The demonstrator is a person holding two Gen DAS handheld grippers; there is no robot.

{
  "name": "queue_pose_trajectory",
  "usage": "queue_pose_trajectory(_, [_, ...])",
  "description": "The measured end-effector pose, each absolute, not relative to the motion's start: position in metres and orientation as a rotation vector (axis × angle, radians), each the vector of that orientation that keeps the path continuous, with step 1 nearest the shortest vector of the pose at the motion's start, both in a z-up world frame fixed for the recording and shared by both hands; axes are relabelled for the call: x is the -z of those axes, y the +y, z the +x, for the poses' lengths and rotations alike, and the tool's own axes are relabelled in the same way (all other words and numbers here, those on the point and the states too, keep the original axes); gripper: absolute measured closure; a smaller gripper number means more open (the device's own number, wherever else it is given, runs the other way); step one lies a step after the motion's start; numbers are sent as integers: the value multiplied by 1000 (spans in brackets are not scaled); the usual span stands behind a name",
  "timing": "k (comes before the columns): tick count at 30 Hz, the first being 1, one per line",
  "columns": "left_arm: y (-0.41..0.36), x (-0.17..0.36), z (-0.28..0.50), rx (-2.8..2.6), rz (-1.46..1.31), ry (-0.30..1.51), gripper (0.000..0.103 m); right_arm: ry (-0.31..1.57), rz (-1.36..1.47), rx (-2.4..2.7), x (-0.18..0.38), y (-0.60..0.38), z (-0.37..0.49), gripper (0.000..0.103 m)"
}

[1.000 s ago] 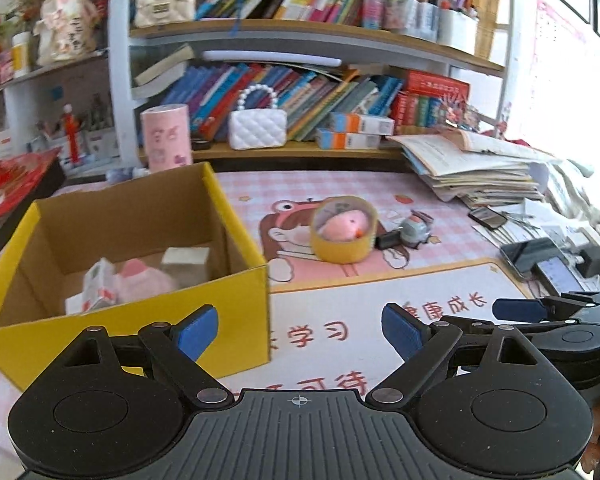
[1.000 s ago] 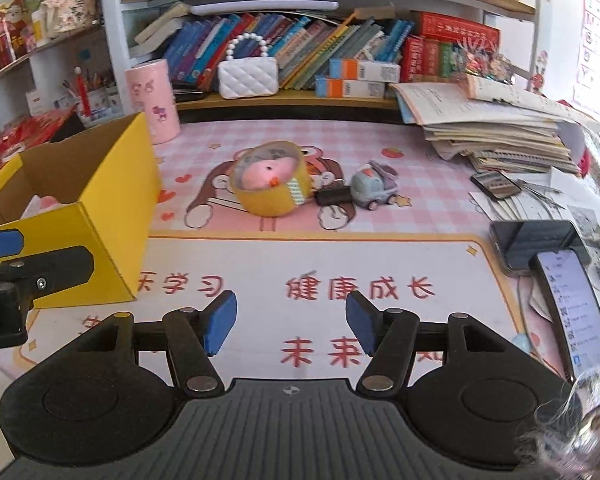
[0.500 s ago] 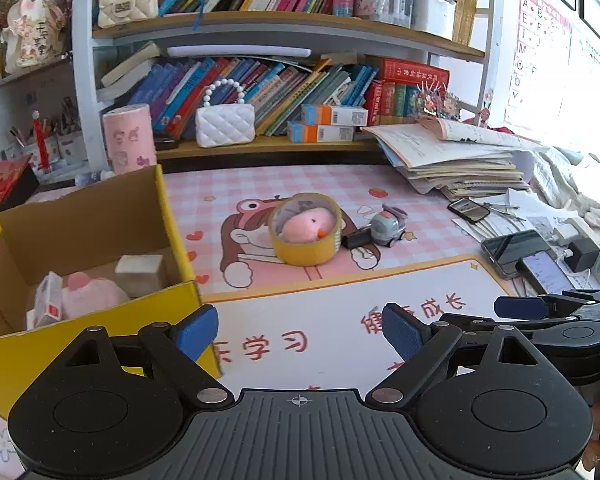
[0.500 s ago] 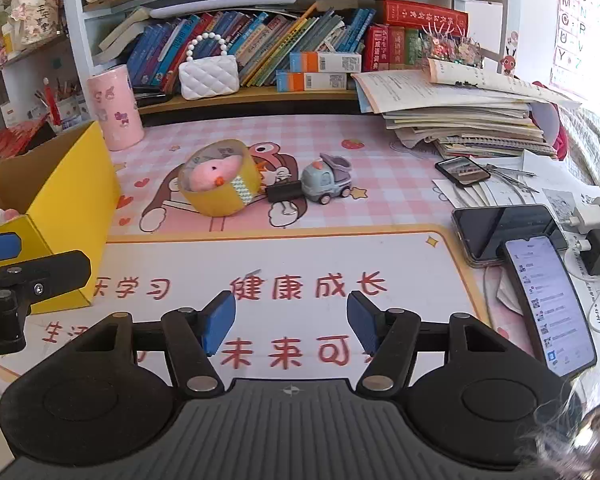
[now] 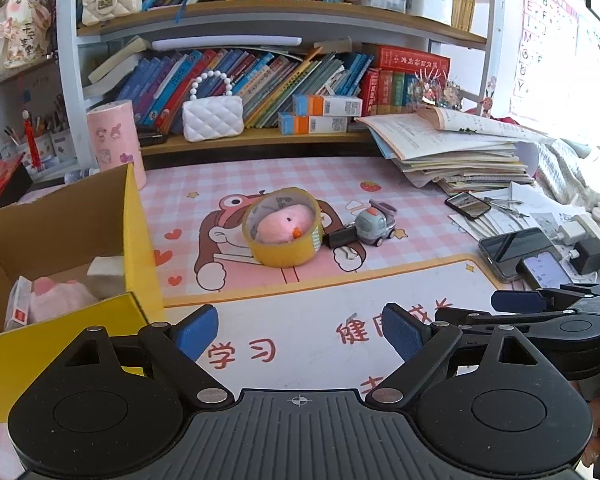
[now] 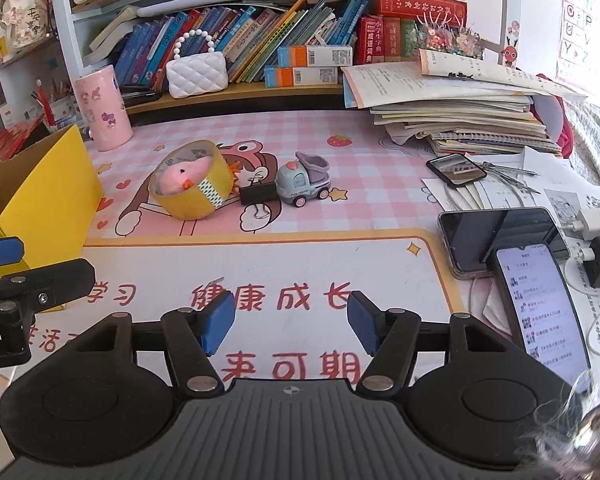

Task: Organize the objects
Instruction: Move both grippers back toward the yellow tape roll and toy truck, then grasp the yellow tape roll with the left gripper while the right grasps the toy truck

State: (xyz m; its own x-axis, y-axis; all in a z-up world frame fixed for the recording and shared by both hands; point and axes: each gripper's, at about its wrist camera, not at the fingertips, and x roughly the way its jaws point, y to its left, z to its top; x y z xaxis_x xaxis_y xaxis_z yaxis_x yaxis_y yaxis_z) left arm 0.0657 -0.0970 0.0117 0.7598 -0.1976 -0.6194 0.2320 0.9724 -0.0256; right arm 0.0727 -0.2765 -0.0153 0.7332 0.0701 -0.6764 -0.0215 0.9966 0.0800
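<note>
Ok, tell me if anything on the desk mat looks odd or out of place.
One thing: a pink plush chick is stuffed inside the yellow tape roll, which lies tilted on the mat. A black binder clip sits between the roll and the toy truck. Nothing looks spilled or broken.

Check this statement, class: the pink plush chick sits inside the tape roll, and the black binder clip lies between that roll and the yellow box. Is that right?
Not quite. The pink plush chick does sit inside the tape roll, but the black binder clip lies between the roll and the toy truck, not the yellow box. The right wrist view shows it.
</note>
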Motion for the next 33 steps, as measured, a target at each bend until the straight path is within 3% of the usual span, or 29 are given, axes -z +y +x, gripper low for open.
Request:
queue_pose_trajectory(22, [-126, -3, 141, 109, 18, 701, 12, 717, 21, -132, 31, -300, 150, 42])
queue_pose_trajectory(29, [-126, 12, 186, 49, -31, 758, 7, 694, -12, -135, 44, -301, 192, 21])
queue_pose_trajectory(33, [-123, 26, 211, 19, -77, 806, 6, 679, -38, -155, 50, -298, 215, 19])
